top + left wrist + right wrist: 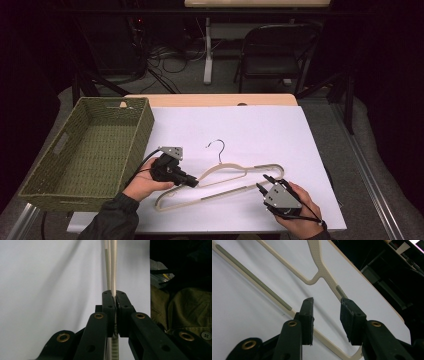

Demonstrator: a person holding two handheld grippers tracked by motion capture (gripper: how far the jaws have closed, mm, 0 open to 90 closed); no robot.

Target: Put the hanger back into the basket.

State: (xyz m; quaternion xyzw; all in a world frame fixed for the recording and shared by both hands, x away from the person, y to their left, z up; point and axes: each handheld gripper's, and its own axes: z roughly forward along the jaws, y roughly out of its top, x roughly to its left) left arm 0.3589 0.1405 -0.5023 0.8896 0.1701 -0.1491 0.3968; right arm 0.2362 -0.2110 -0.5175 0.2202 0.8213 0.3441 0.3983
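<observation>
The hanger (319, 270) runs off the right gripper view's top edge at twelve o'clock; its hook is cut off there.

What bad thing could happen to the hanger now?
1. The left gripper is shut on one thin arm of the hanger, near one end. If lifted like that, the hanger could swing or slip out.
2. The right gripper is open with the hanger's other end between its jaws, not pinched. That side may drag on the white table.
3. The hook could snag the basket rim on the way in.
</observation>
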